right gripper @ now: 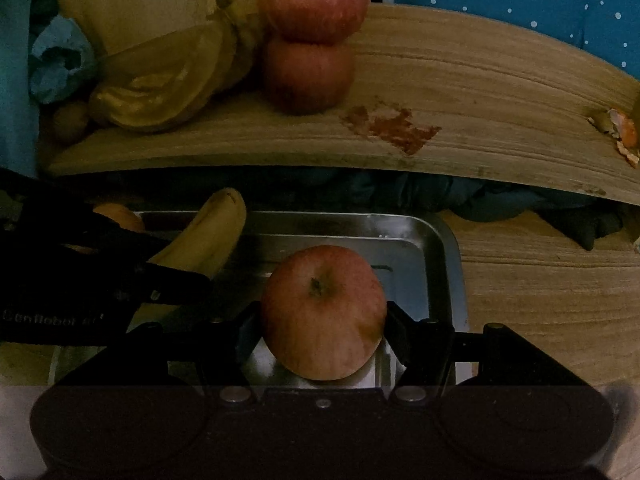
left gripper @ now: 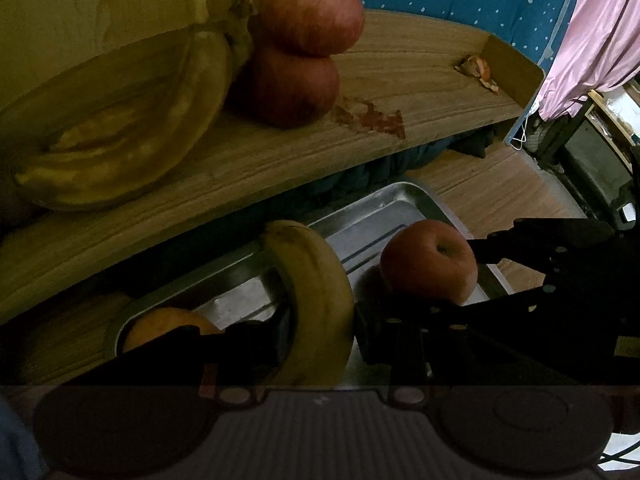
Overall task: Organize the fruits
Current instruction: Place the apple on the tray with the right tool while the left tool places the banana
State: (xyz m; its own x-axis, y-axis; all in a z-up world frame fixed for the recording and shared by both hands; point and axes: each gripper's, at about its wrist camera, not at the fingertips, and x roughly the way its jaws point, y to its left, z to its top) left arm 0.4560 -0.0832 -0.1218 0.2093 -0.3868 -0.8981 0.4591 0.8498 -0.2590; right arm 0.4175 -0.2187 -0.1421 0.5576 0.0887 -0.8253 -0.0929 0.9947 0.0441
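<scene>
An apple [right gripper: 324,312] is being held between the closed-in fingers of the right gripper [right gripper: 324,320], above the near part of the metal tray [right gripper: 440,248], and a banana [left gripper: 316,300] is being clamped crosswise by the left gripper [left gripper: 320,336] over the tray's left half, beside an orange [left gripper: 168,322] lying at the tray's left end. The two grippers are being kept close together over the tray, so a clash of the left gripper's fingers with the right one's is being risked if either is swung sideways. The apple is being pinched only at its widest sides and is judged likely to roll out if the grip is eased early; the banana is being held near its middle and could be swivelled by its own weight. Beyond the tray, the wooden shelf [left gripper: 400,80] is being crowded at its left by a bunch of bananas [left gripper: 132,140] and two apples [left gripper: 300,48], one behind the other; its front edge is overhanging the gap behind the tray and could be struck on a lift. Open room is being left on the shelf right of the tray, toward the peel scraps [left gripper: 478,70].
</scene>
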